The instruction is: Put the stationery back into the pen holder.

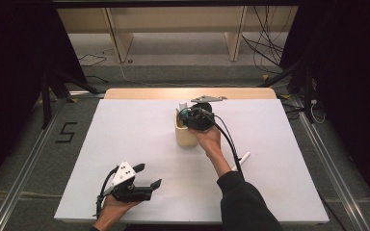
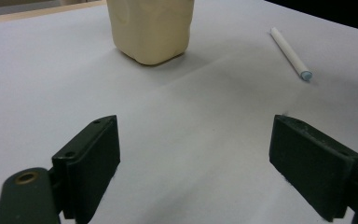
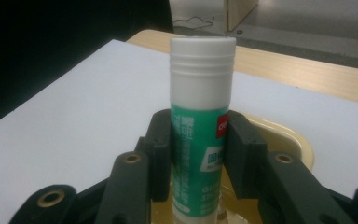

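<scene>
A glue stick (image 3: 199,126), green with a white cap, stands upright between the jaws of my right gripper (image 3: 199,149), which is shut on it just above the mouth of a cream cup (image 3: 293,140). In the high view the right gripper (image 1: 192,117) hovers over that cream cup (image 1: 187,136) at the table's middle, with the glue stick's white cap (image 1: 183,105) poking up. My left gripper (image 1: 147,177) rests open near the front left edge, nothing between its jaws. Seen from the left gripper view, the left gripper (image 2: 193,163) faces the cup (image 2: 150,29) and a white pen (image 2: 291,52).
The white pen (image 1: 241,159) lies on the white table sheet (image 1: 125,139) to the right of my right forearm. A wooden strip (image 1: 144,93) borders the far edge. Cables and tripod legs stand on the floor beyond.
</scene>
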`<state>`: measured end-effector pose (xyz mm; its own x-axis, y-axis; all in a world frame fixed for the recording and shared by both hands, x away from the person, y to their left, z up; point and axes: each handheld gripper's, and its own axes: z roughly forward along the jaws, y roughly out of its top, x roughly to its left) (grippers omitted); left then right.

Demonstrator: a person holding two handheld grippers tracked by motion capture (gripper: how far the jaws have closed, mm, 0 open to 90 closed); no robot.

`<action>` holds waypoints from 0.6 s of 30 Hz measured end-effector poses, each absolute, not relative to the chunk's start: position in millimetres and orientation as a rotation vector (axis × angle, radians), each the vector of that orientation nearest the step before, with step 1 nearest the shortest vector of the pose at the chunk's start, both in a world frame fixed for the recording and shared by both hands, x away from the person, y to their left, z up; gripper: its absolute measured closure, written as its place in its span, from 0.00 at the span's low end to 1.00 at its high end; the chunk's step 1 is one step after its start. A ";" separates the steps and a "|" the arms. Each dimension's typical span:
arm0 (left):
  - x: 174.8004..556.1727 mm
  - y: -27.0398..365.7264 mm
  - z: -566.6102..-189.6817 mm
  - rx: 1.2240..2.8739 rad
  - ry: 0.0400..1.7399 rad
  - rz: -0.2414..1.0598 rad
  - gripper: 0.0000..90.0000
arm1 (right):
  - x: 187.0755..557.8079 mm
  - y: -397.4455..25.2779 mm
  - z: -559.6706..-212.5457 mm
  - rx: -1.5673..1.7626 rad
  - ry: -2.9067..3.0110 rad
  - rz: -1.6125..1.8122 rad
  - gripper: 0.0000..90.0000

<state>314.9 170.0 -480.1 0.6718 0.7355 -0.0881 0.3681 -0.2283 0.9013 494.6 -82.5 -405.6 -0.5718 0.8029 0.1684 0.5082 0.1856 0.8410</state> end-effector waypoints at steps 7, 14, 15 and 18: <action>315.2 170.2 -480.4 1.841 0.875 0.439 0.18 | 495.4 -81.9 -408.6 1.246 2.176 1.329 0.71; 315.1 170.0 -480.4 1.841 0.876 0.436 0.18 | 492.0 -85.8 -399.7 1.225 2.191 1.381 0.44; 315.0 170.0 -480.4 1.841 0.876 0.437 0.18 | 490.9 -87.1 -397.5 1.220 2.188 1.378 0.41; 315.0 169.7 -480.3 1.842 0.876 0.436 0.18 | 487.6 -93.0 -391.2 1.213 2.182 1.405 0.39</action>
<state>315.0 169.7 -480.3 0.6715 0.7355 -0.0900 0.3718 -0.2293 0.8996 487.6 -93.0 -391.2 -0.6103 0.7667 0.1994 0.4986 0.1761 0.8488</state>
